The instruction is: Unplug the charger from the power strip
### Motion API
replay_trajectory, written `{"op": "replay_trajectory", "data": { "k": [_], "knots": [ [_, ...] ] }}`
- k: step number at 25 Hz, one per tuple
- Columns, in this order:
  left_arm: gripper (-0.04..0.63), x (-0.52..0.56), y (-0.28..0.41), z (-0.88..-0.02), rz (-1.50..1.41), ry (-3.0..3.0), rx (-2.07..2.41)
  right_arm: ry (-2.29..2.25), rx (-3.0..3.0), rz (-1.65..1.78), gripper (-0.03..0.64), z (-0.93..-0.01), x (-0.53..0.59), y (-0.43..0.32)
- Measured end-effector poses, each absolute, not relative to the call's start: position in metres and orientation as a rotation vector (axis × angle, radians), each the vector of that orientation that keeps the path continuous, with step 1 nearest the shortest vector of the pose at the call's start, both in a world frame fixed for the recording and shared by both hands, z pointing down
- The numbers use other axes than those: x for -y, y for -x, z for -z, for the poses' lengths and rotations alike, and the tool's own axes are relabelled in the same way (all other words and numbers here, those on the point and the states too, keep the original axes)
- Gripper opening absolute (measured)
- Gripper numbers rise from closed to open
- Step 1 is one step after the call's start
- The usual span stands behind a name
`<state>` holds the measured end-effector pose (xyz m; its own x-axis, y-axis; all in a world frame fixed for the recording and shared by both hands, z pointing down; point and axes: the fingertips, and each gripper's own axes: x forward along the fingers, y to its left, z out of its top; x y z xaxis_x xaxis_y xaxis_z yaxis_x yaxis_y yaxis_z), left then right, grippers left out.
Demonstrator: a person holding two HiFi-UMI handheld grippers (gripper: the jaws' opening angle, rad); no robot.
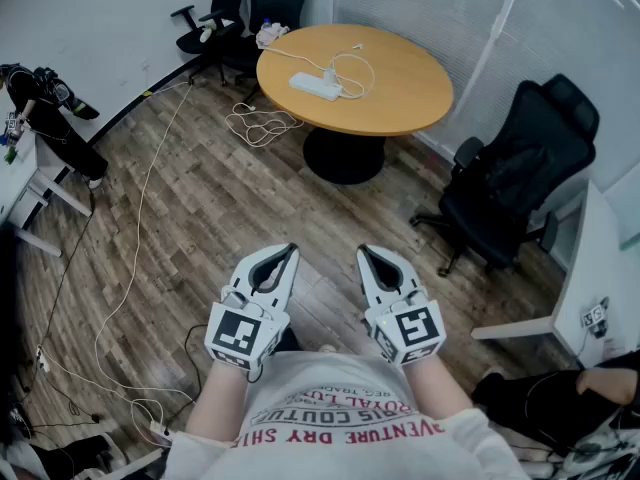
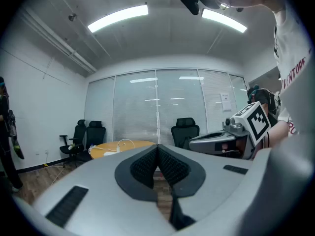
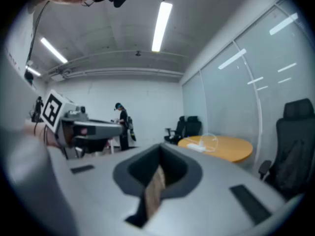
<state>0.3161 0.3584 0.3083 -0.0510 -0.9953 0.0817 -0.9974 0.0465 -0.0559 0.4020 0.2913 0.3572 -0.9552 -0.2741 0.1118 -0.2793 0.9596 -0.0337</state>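
Wooden round table (image 1: 410, 93) bore the white power strip (image 1: 315, 86), well ahead of us | our left gripper (image 1: 289, 250) was closed, empty | our right gripper (image 1: 363, 252) was closed, empty

R gripper (image 3: 160, 149) fingers (image 3: 139, 169) together, empty

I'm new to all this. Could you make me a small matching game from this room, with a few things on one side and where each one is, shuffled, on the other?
Things:
1. power strip
2. coiled white cable
3. lone black office chair
4. left gripper

Places:
A. on the floor beside the table
B. low in the head view, jaws shut, well away from the table
C. on the round table
D. to the right of the table in the head view

Pairs: 1-C, 2-A, 3-D, 4-B
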Motion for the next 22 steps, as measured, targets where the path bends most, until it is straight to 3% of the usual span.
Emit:
{"op": "replay_trajectory", "data": {
  "k": [14,22],
  "knots": [
    [0.032,-0.360,-0.300,-0.335,-0.115,-2.143,2.215,-0.493,3.009,-0.166,0.028,-0.362,-0.285,-0.385],
    [0.032,-0.344,-0.249,-0.344,-0.127,-2.143,2.189,-0.551,2.967,-0.177,0.028,-0.372,-0.267,-0.346]
  ]
}}
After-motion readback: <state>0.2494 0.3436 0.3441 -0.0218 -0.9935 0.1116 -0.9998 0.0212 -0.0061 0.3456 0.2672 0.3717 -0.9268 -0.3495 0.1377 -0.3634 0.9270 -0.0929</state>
